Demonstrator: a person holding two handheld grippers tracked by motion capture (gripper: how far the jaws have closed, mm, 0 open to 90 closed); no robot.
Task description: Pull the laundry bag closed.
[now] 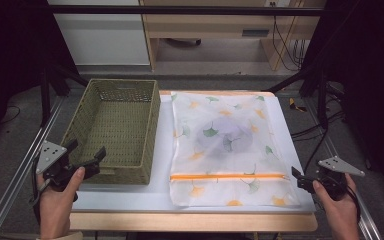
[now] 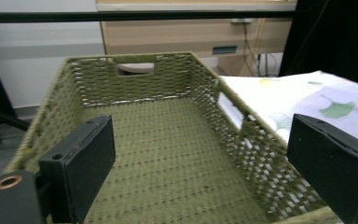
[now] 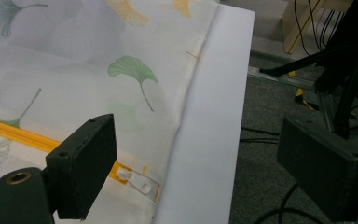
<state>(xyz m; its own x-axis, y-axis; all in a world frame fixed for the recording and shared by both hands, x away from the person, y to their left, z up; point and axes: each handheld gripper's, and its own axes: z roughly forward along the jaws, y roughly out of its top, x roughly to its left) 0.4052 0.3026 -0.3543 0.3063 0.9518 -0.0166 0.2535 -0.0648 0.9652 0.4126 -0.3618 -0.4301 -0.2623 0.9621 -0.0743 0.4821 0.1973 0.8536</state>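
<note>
- On the white table top [image 1: 130, 192], a flat mesh laundry bag [image 1: 228, 150] printed with ginkgo leaves lies just right of a green woven basket [image 1: 115, 127]; the two sit side by side, touching or nearly so along the basket's right wall.
- Through the bag's sheer cloth a dim purplish shape shows near its middle; it looks like something folded inside, though what it is cannot be told.
- The bag's orange zipper [image 1: 228, 176] runs across its near end, with the white pull [image 3: 140, 181] at the right-hand edge. That puts the pull closest to the right gripper [image 1: 300, 180], probably so that hand can work it.
- The basket stands empty with its open top up, likely waiting to receive the bag or its contents.
- The right gripper sits at the table's right edge, level with the zipper, jaws spread wide and holding nothing; in the right gripper view the pull lies just beside the left jaw.
- The left gripper [image 1: 87, 157] hovers over the basket's near left corner, jaws likewise parted and empty, aimed along the basket's inside.
- Both hands come in low from the near side, wrists roughly level, each wrapped around its handle.
</note>
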